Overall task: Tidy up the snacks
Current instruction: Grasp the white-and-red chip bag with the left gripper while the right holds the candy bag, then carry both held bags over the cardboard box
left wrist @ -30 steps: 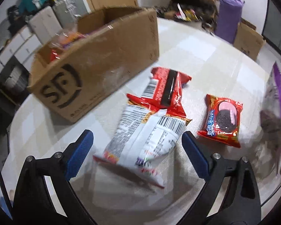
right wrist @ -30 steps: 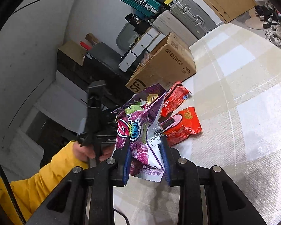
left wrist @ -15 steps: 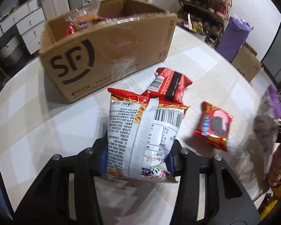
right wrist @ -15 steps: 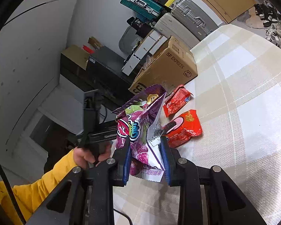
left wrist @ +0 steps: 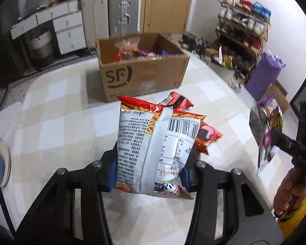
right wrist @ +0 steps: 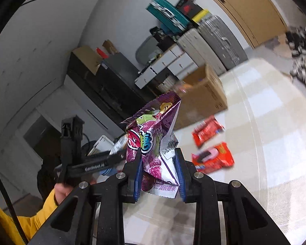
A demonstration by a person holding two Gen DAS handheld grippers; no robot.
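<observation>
My left gripper (left wrist: 147, 172) is shut on a white and orange snack bag (left wrist: 155, 143), held upright above the table with its barcode side toward me. My right gripper (right wrist: 159, 173) is shut on a purple candy bag (right wrist: 153, 140), also lifted; that purple candy bag (left wrist: 269, 128) hangs at the right edge of the left wrist view. An open cardboard box (left wrist: 142, 67) marked SF stands beyond on the table, with several snacks inside. Two red snack packs (right wrist: 207, 130) (right wrist: 214, 159) lie flat on the checked tablecloth in front of the box.
The round table (left wrist: 61, 112) has a pale checked cloth. A plate (left wrist: 1, 163) sits at its left edge. Suitcases (left wrist: 122, 12), white drawers and a shoe rack (left wrist: 244, 30) stand behind. A hand in a yellow sleeve (left wrist: 291, 200) holds the right gripper.
My left gripper closed on the white and orange bag and lifted it off the table, rolling level. My right gripper rose a little with the purple bag still in it.
</observation>
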